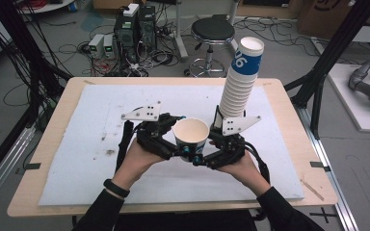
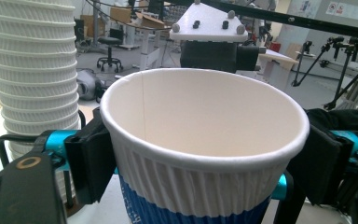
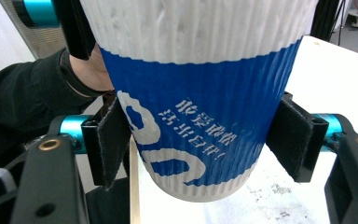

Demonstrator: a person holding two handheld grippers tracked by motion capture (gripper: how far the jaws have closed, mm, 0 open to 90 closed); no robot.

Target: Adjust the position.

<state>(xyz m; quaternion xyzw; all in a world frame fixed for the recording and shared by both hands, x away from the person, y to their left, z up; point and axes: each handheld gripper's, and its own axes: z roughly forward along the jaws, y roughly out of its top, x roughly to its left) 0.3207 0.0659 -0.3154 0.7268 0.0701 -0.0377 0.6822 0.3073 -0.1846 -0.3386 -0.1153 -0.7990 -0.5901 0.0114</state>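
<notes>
— So, where is the paper cup right now?

— Up off the bench, near its middle, upright with its mouth open to the high view. Both hand-held grippers meet at it from either side.

— What is the left hand-held gripper doing?

— In the left gripper view its two black pads sit against the ribbed white band just under the rim, one on each side. The jaws are about a cup's width apart and closed onto the wall.

— And the right hand-held gripper?

— It takes the cup lower down. In the right gripper view its pads bracket the blue band with the white lettering, near the base. The left pad presses on the cup; the right pad lies right at its edge, and I cannot tell for certain whether it touches.

— Anything else on the bench?

— A tall stack of cups, same ribbed white with a blue one on top, stands just behind the right hand-held gripper. A white sheet with a few dark specks covers most of the wooden top.

— And beyond the bench?

— A black stool and computer towers among cables on the floor.
</notes>
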